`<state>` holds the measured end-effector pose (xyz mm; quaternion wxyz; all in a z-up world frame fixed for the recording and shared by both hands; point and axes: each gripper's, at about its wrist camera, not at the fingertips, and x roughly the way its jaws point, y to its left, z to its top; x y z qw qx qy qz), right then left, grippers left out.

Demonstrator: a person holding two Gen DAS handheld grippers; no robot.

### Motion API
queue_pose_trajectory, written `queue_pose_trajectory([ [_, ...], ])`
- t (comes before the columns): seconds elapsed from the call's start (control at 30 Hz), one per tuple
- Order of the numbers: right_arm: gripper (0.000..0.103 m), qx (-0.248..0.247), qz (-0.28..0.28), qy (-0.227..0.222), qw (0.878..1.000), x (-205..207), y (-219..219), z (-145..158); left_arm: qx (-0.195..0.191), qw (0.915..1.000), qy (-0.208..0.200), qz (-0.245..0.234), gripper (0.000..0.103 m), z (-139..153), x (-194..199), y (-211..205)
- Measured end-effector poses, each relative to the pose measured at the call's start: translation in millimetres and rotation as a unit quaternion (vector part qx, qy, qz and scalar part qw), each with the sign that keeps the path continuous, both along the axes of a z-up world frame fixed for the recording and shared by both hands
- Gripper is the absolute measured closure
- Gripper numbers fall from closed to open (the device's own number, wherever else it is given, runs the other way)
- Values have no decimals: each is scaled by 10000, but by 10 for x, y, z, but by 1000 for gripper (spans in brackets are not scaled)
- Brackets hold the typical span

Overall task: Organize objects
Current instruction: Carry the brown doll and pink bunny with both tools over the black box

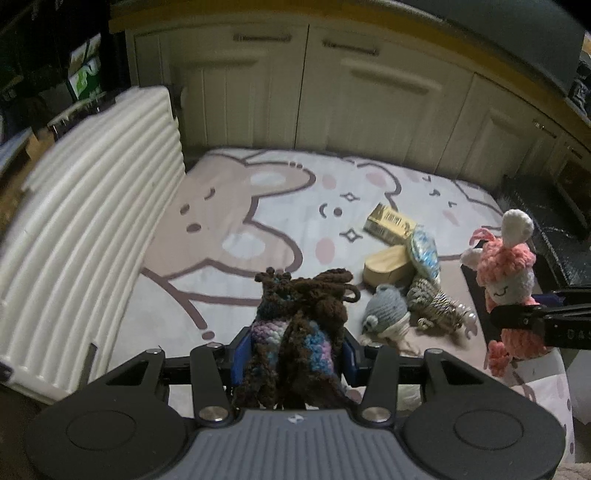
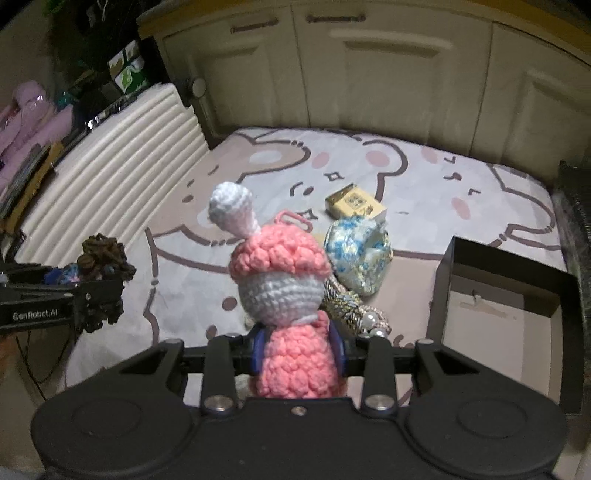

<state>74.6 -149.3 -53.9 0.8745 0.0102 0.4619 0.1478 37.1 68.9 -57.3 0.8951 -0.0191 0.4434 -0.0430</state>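
Left gripper clenching brown crochet doll; right gripper squeezing pink crochet bunny mid-body. Both looking soft, light, squashy. Black box waiting at 3 o'clock.

Home interior, prob. a kitchen floor: cream panelled cabinet doors w/ bar handles under a wood-edged countertop, cartoon-animal mat, white ribbed case alongside.

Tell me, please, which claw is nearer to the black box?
Right. The right claw, holding the pink doll, is just beside the black box; the left claw is farther off.
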Motion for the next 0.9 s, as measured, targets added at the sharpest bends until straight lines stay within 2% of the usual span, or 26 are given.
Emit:
queue_pose_trajectory([
  [0.27, 67, 166, -231, -299, 9991, 34, -49, 498, 24, 9996, -288, 19, 54, 502, 22, -97],
  [0.5, 67, 392, -561, -460, 9966, -2, -309, 846, 55, 9983, -560, -124, 54, 919, 133, -360],
  [0.83, 67, 374, -1091, -605, 9915, -12, -890, 1114, -70, 9962, -676, -539, 54, 1112, 315, -969],
  [0.9, 67, 251, -1181, -620, 9907, -13, -991, 1125, -96, 9955, -668, -660, 54, 1120, 366, -1090],
])
